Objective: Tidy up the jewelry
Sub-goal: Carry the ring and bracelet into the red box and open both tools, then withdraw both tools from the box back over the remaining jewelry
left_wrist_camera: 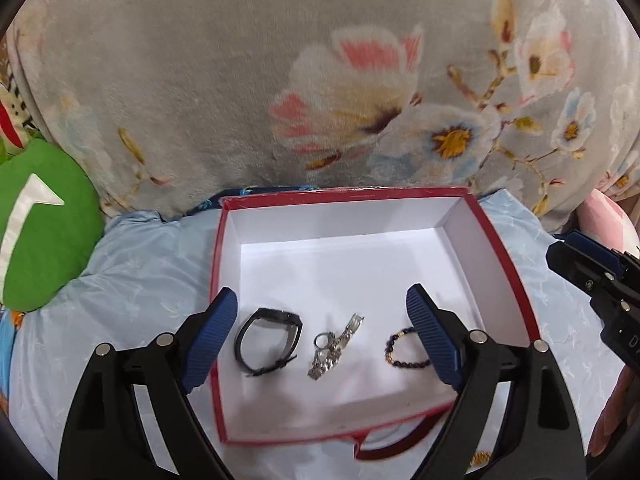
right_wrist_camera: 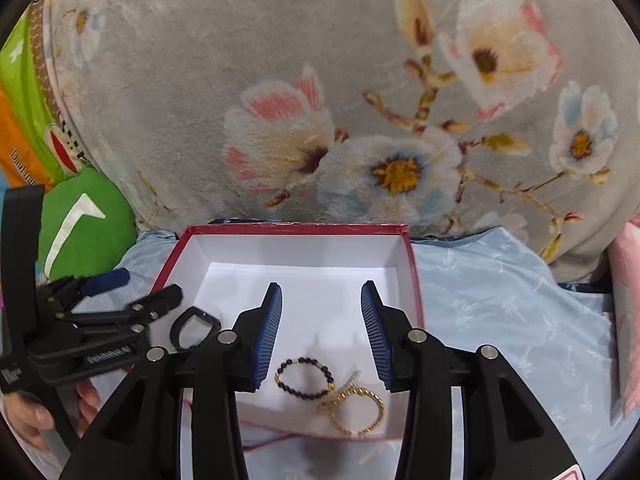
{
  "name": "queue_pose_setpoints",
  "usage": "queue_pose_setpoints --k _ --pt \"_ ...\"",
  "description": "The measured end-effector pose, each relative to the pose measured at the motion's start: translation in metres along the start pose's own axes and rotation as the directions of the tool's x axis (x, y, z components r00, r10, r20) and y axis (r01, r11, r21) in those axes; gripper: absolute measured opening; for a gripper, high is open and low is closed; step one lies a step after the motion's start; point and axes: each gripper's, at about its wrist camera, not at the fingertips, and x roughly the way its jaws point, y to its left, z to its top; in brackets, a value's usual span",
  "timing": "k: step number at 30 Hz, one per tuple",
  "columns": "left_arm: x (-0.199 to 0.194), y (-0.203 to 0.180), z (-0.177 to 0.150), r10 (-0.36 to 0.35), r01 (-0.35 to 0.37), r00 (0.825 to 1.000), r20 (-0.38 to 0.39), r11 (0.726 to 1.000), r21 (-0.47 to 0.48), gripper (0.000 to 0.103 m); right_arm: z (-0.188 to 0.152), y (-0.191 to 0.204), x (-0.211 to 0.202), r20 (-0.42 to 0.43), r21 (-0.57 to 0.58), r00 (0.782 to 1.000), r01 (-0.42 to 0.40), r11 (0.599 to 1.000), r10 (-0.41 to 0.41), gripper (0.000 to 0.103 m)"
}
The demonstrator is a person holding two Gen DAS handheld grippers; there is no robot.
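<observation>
Both tongs released: left tongs [left_wrist_camera: 322,312], right tongs [right_wrist_camera: 322,308] above red-rimmed box [right_wrist_camera: 414,272].

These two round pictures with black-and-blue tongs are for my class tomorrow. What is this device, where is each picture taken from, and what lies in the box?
There is no robot: a person holds one set of tongs in each hand, with a camera looking along its fingers. One picture looks over the left tongs, the other over the right tongs. Both are open and hold nothing. Below them, a red box sits on pale blue cloth. Inside lie a black watch, a silver watch, a dark bead bracelet and a gold bracelet.
</observation>
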Motion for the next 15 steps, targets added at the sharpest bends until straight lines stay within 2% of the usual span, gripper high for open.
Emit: queue_pose_setpoints --k 3,6,10,15 --pt "-0.026 -0.004 -0.015 -0.005 0.005 1.0 -0.004 1.0 0.015 0.086 -0.019 -0.003 -0.031 0.012 -0.02 1.0 0.004 1.0 -0.004 0.04" --pt "-0.051 -0.011 -0.049 -0.039 0.041 0.998 -0.043 0.999 0.034 0.086 -0.052 -0.01 -0.056 -0.01 -0.041 1.0 0.006 0.999 -0.007 0.04" --pt "-0.06 -0.03 -0.105 -0.083 0.089 0.989 -0.119 0.995 0.047 0.086 -0.111 -0.023 -0.067 -0.1 -0.02 0.995 0.016 1.0 -0.018 0.039" --pt "-0.053 -0.055 -0.163 -0.073 0.089 0.975 -0.208 0.994 0.067 0.086 -0.169 -0.031 -0.069 -0.195 0.003 0.98 0.027 1.0 -0.026 0.037"
